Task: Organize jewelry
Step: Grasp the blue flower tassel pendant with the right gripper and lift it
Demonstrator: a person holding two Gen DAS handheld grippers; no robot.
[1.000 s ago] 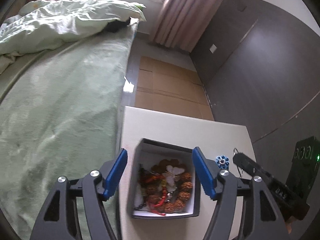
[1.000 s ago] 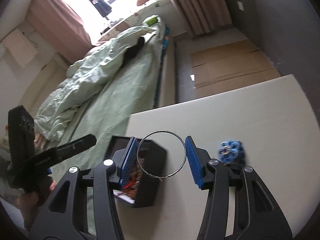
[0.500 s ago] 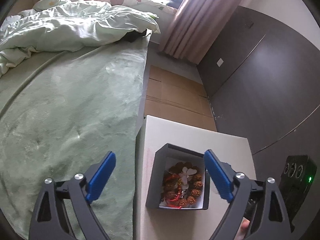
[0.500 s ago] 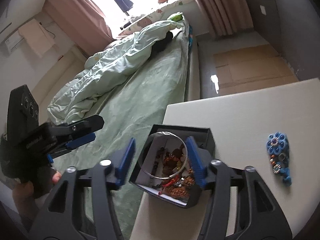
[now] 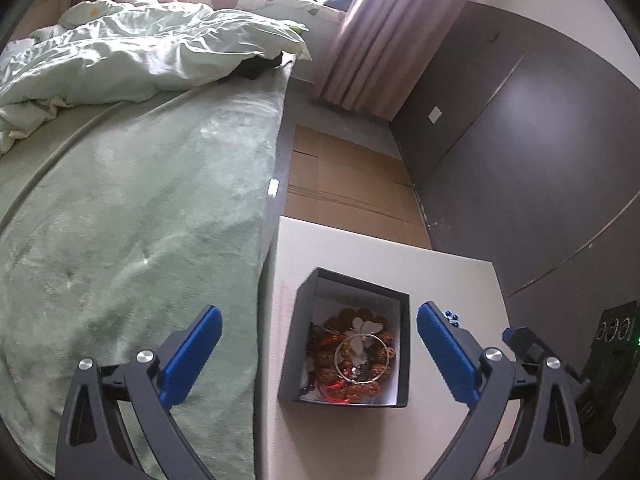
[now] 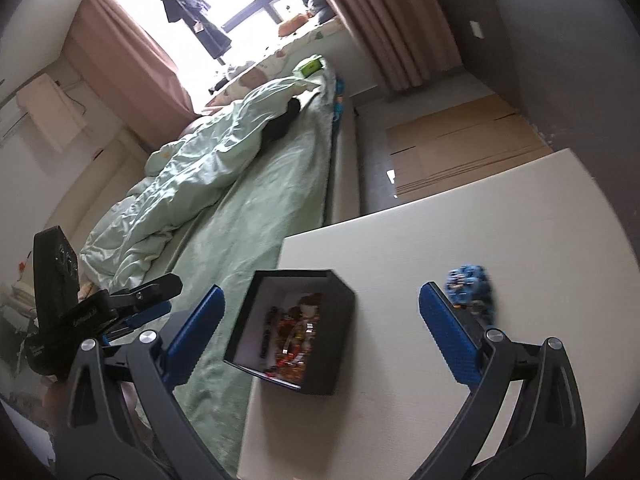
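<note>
The ring point(image 5: 362, 358) of thin wire now lies flat inside the box point(image 5: 348, 340), on top of the brown beads point(image 5: 378, 386) and the red cords. A second ago it hung between the pads of the right gripper point(image 6: 320, 336), beside the box; half a second ago it was over the open box — now nothing is between those pads. The jaws of the right gripper have just been opening, and they stand wide and empty, one pad at each side of the box in the right wrist view. So the ring is delivered, and this piece of the job looks finished.

The left gripper point(image 5: 318, 356) has also just been opening its jaws. A second ago its pads stood close at the two walls of the box, probably to steady it; now they are wide apart and touch nothing, and the box rests alone on the table point(image 5: 360, 252), near the edge beside the bed point(image 5: 140, 220).

One thing remains outside — the blue piece point(image 6: 470, 286), on the table to the right of the box and just behind the right pad. It is blurred, so its form is hard to tell. It is probably the next one to go in.
</note>
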